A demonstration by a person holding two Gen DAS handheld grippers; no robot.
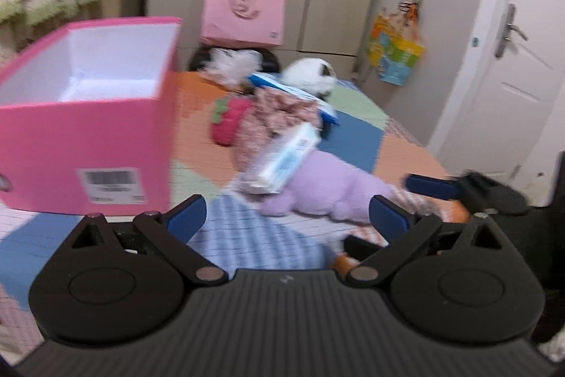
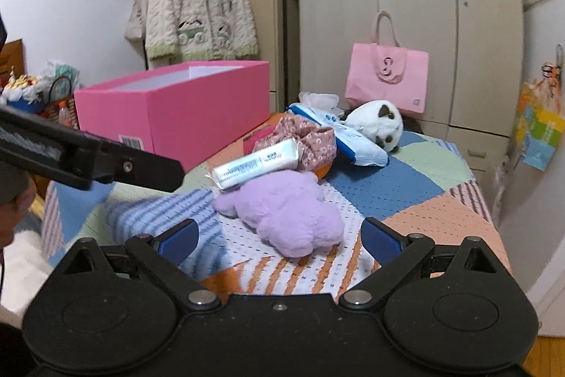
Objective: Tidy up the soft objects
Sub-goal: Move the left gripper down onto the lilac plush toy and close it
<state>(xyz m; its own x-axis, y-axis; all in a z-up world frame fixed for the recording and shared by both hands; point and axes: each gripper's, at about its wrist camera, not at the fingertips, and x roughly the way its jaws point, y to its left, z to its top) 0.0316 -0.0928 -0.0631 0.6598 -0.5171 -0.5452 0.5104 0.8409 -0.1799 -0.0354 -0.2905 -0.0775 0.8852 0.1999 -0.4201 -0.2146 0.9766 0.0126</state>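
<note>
Both grippers, left (image 1: 287,218) and right (image 2: 279,241), spread wide, nothing held; purple plush (image 2: 289,218) best pinched mid-body, then lifted to pink box (image 2: 176,115).

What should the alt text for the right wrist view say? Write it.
Open right tongs hover over a purple plush toy on a patchwork quilt. A white wrapped packet leans on the plush; an open pink cardboard box stands behind, left.
</note>
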